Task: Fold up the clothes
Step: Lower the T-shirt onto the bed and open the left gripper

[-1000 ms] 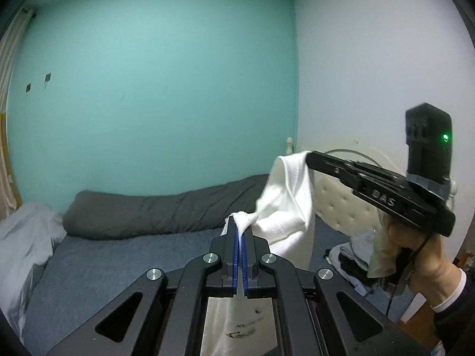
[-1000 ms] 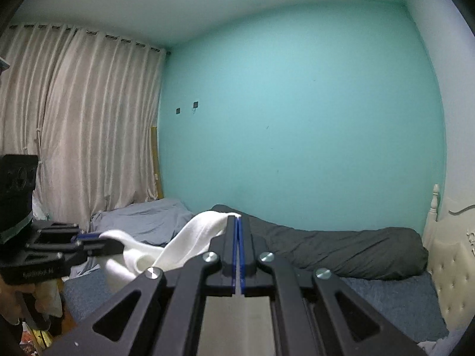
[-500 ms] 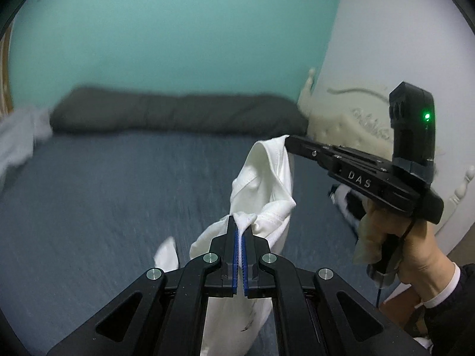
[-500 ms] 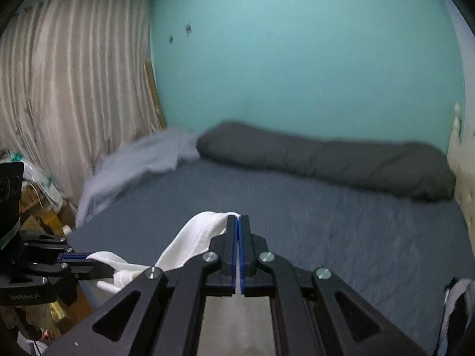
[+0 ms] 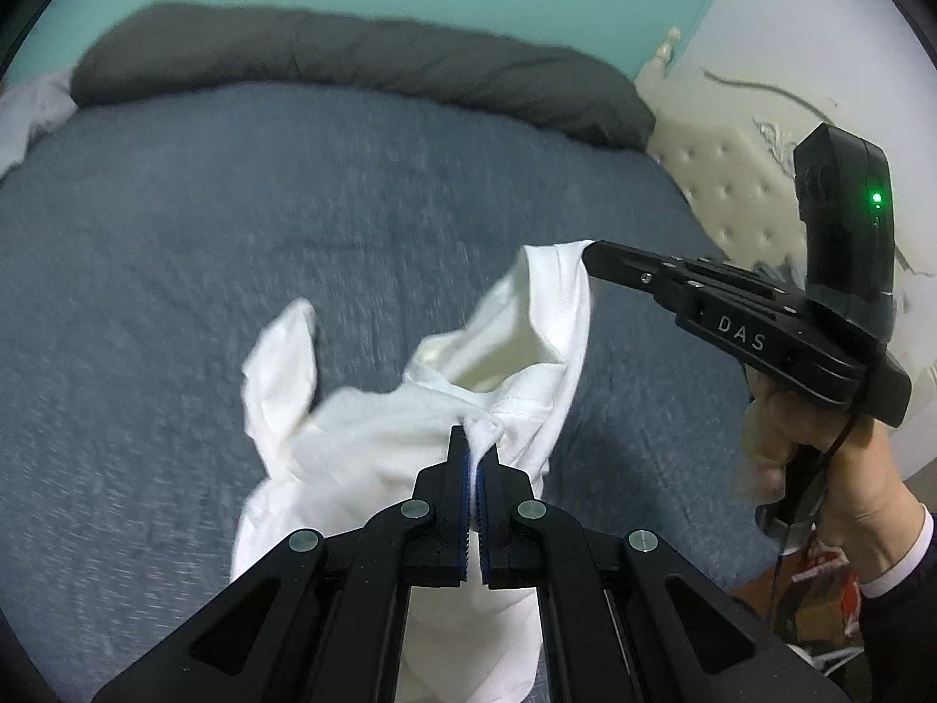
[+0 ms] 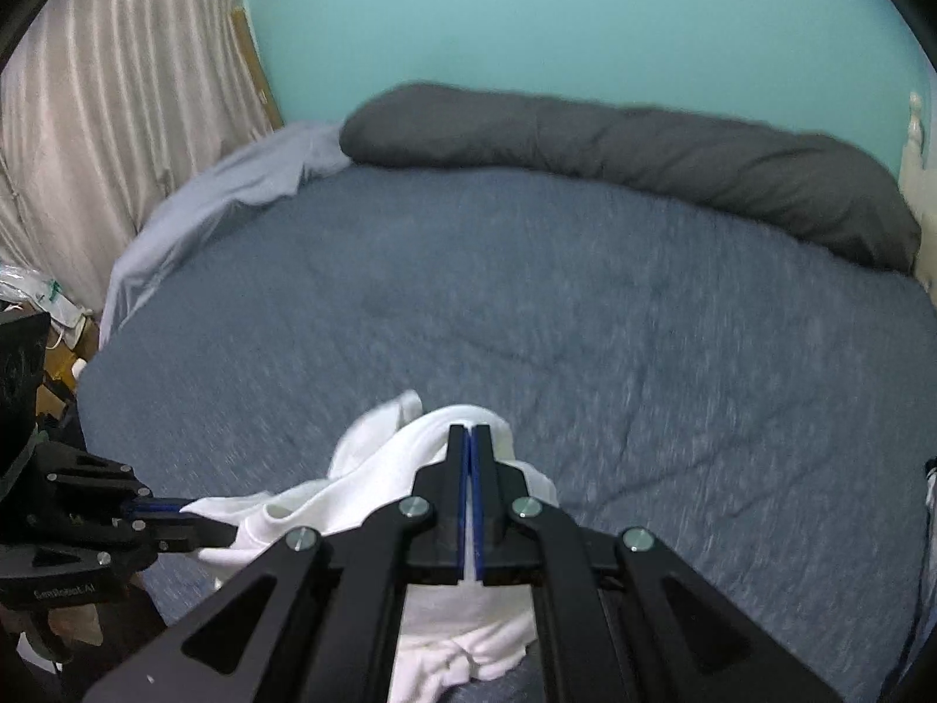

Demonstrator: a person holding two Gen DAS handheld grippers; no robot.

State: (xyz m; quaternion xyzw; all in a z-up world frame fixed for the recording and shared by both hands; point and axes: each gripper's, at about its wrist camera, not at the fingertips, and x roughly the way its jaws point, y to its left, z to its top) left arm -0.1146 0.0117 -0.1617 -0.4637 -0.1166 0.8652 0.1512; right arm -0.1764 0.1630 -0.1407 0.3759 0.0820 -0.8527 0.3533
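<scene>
White cotton T-shirt (image 5: 363,445) hangs between my clamped left hand-held gripper (image 5: 473,457) and right hand-held gripper (image 6: 468,457), just above the blue-grey bed (image 6: 585,304).

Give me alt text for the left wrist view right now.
Both grippers pinch a white shirt above a blue bed: the left gripper is shut on a fold near the bottom centre, and the right gripper, held by a hand, grips another edge at right. A grey bolster lies along the teal wall.

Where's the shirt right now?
The white shirt hangs pinched between the left gripper and right gripper, over the bed's near edge.
</scene>
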